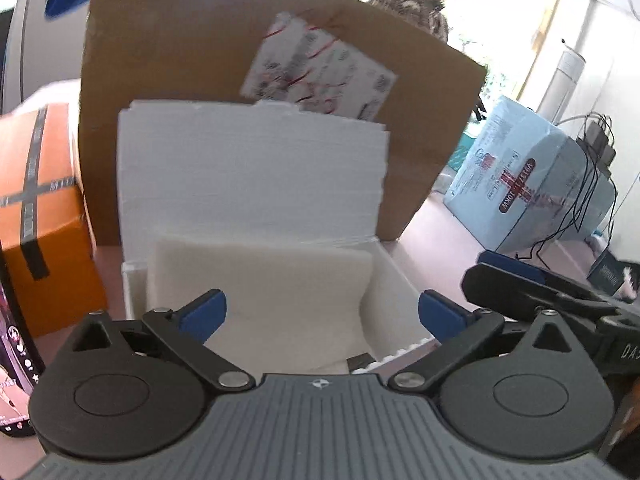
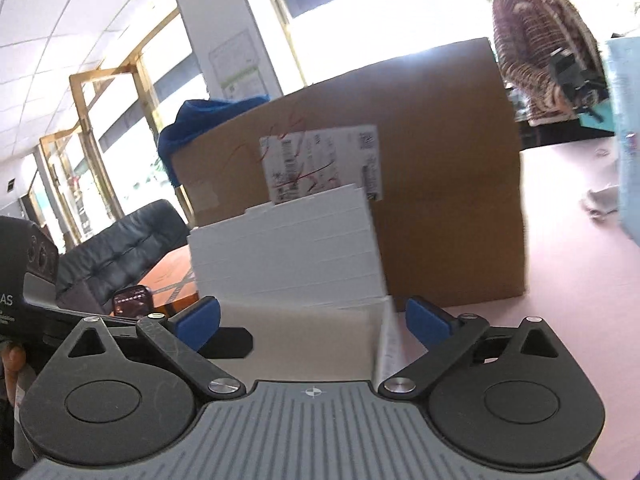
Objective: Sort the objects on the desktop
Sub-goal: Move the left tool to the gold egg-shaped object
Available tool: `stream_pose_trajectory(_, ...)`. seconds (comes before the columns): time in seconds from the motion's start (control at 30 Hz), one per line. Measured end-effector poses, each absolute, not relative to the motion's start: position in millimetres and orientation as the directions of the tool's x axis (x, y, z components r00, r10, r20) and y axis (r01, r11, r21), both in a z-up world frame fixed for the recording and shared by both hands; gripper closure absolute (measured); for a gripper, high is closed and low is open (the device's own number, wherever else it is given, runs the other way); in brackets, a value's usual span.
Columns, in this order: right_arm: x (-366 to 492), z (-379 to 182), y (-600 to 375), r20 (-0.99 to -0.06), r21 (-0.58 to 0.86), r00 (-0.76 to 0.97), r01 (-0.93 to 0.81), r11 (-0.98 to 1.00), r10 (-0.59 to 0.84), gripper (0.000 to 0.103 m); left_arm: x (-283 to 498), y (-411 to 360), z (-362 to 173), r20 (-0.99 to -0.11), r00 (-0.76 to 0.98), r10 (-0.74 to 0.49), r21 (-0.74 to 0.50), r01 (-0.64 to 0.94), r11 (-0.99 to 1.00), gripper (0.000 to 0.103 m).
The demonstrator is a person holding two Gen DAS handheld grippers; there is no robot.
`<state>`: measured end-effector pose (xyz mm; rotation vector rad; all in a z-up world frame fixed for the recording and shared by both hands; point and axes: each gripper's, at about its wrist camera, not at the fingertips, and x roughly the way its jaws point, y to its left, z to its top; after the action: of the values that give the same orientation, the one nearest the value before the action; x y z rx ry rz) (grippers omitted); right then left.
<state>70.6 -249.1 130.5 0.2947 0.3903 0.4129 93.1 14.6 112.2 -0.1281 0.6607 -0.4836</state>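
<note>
Both grippers — left [image 1: 322, 316], right [image 2: 312, 320] — gape wide and empty over the white foam box [image 1: 256, 184], perhaps holding a small dark thing [image 1: 358, 361]

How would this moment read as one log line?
left gripper: open, empty | right gripper: open, empty | white foam box: lid up

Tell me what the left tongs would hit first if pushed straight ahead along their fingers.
Probably the white foam pad inside the open white foam box. The left tongs are open and point into the box, with the raised lid behind the pad. Depth is hard to judge here.
</note>
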Motion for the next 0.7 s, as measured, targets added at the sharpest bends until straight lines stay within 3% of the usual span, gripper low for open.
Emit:
stream_pose_trajectory(0.23,33,120,-322,-0.244,0.404,0.913,-0.211,0.890,0.328,0.000,68,-32,117,-0.523,0.656,-0.544,-0.255,0.489,0.834,0.000)
stream_pose_trajectory(0.5,1,91,-373,-0.272,0.380,0.945,-0.070,0.922,0.184,0.000,58,-126,113,-0.536,0.590,-0.604,-0.217,0.595,0.774,0.000)
stream_pose_trajectory(0.7,-8,67,-410,-0.307,0.429,0.940,0.000,0.903,0.146,0.000,77,-168,96,-0.591,0.557,-0.584,-0.235,0.574,0.785,0.000)
